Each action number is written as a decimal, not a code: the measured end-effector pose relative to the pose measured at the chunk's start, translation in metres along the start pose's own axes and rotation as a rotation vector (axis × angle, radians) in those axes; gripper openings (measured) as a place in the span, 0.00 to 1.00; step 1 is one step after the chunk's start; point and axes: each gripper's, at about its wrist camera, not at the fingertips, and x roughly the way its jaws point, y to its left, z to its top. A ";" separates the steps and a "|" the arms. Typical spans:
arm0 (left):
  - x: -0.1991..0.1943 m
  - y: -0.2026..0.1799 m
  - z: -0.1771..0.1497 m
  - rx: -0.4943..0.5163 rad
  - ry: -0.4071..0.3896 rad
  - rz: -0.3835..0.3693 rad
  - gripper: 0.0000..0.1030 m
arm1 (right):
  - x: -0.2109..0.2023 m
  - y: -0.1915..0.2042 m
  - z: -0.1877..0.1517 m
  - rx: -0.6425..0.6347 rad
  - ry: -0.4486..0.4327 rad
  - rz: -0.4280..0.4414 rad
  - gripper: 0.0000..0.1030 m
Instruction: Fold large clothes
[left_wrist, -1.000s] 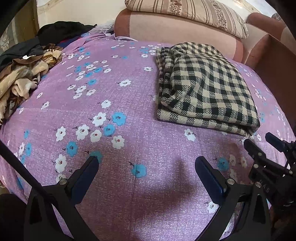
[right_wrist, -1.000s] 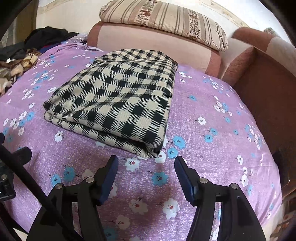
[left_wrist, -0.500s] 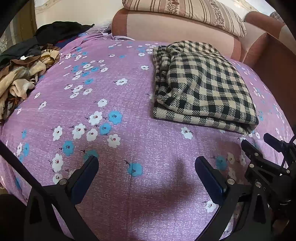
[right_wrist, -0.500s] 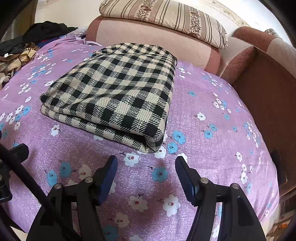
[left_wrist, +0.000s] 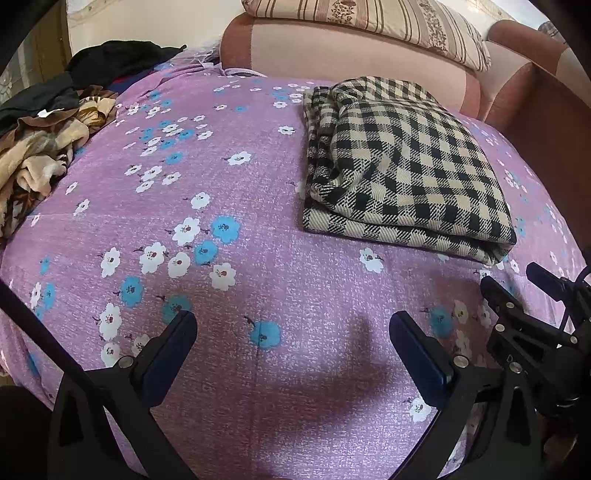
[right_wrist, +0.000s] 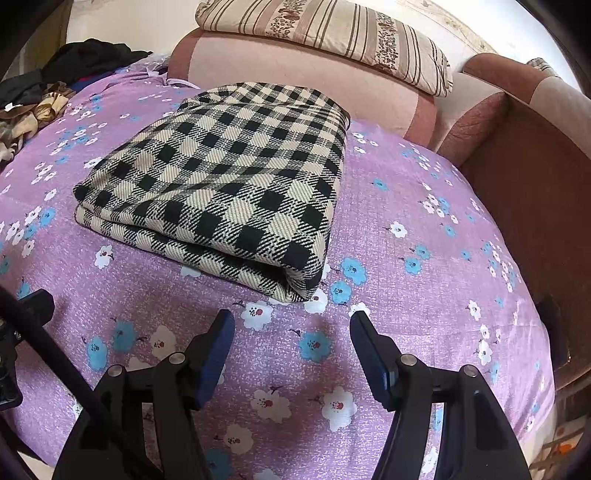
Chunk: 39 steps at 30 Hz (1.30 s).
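Folded checked cloth (right_wrist: 229, 184) lying flat on bed (left_wrist: 258, 280), on purple flowered sheet (right_wrist: 424, 295), near pink bolster (left_wrist: 351, 55) topped by striped pillow (right_wrist: 332, 33). Left hand-held gripper (left_wrist: 293, 349) hovering over bare sheet, jaws wide apart, nothing between; cloth up and to its right, well clear. Right hand-held gripper (right_wrist: 291, 350) likewise spread and empty, just short of cloth's near corner, not touching. Heap of clothes (left_wrist: 40, 147) at sheet's far left edge.
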 end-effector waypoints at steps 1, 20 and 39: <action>0.000 0.000 0.000 0.001 0.001 0.001 1.00 | 0.000 0.000 0.000 0.000 0.000 0.000 0.68; 0.003 -0.001 -0.001 0.007 0.004 0.005 1.00 | 0.002 0.000 0.000 -0.012 0.001 -0.009 0.69; 0.003 -0.001 -0.002 0.008 0.006 0.004 1.00 | 0.002 -0.003 -0.001 -0.012 0.000 -0.012 0.71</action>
